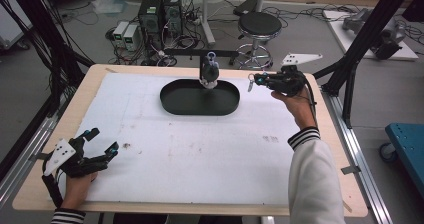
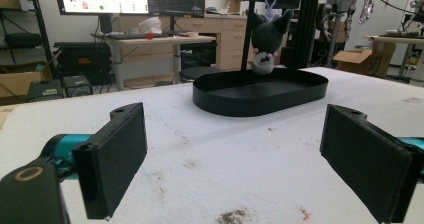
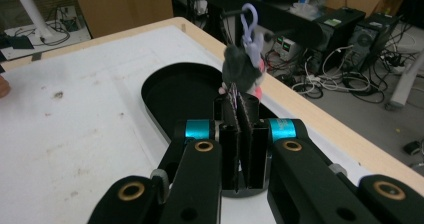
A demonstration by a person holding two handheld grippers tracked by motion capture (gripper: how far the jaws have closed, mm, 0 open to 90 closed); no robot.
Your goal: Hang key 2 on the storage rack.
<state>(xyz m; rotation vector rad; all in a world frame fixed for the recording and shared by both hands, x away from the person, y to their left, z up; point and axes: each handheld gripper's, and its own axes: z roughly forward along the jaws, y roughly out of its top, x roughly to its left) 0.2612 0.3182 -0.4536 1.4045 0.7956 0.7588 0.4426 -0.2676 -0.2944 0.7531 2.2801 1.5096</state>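
Right gripper (image 1: 253, 79) upper right of high view, jaws pressed together, nipping something small I can't identify | small dark grey plush toy (image 1: 209, 74) with lilac clip hangs left of it, over black oval tray (image 1: 172, 101) | left gripper (image 1: 102, 141) lower left, jaws wide, empty | monitor text unreadable

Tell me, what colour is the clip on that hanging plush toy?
Pale purple clip on the plush toy, clearest in the right gripper view.
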